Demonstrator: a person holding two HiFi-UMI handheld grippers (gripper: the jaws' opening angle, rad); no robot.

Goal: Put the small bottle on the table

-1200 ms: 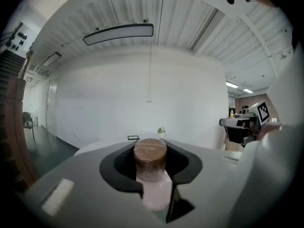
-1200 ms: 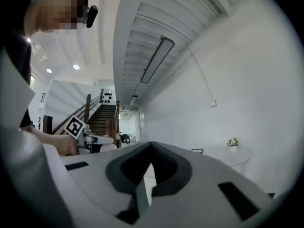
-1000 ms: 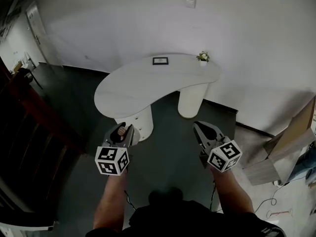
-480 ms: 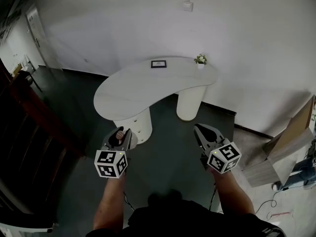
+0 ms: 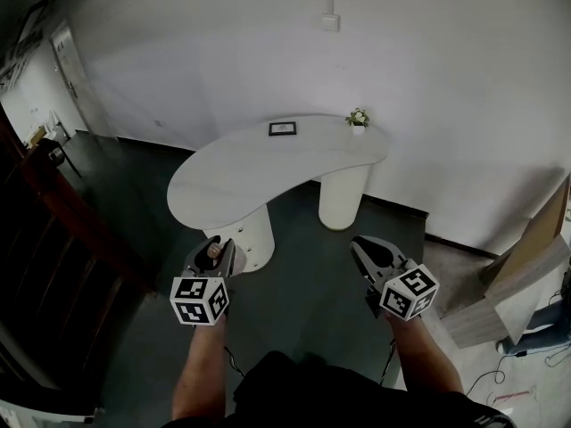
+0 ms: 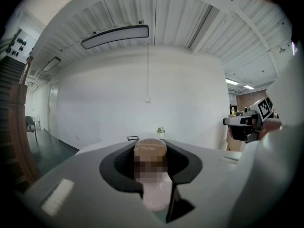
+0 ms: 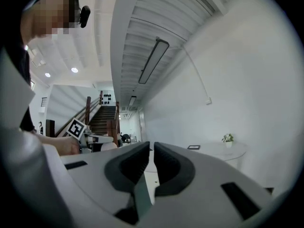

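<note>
Brown on top with its cap, the small pale bottle [image 6: 150,146] sat pinched between the jaws of the left gripper [image 5: 217,244], and the cap poked up above them. The right gripper [image 5: 364,243] had its jaws almost together, with nothing in them. Both grippers were over the dark floor [image 5: 303,283], well apart from the white curved table [image 5: 259,172]

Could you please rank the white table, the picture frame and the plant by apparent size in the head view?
1. white table
2-3. picture frame and plant look about alike; I won't rank them.
</note>
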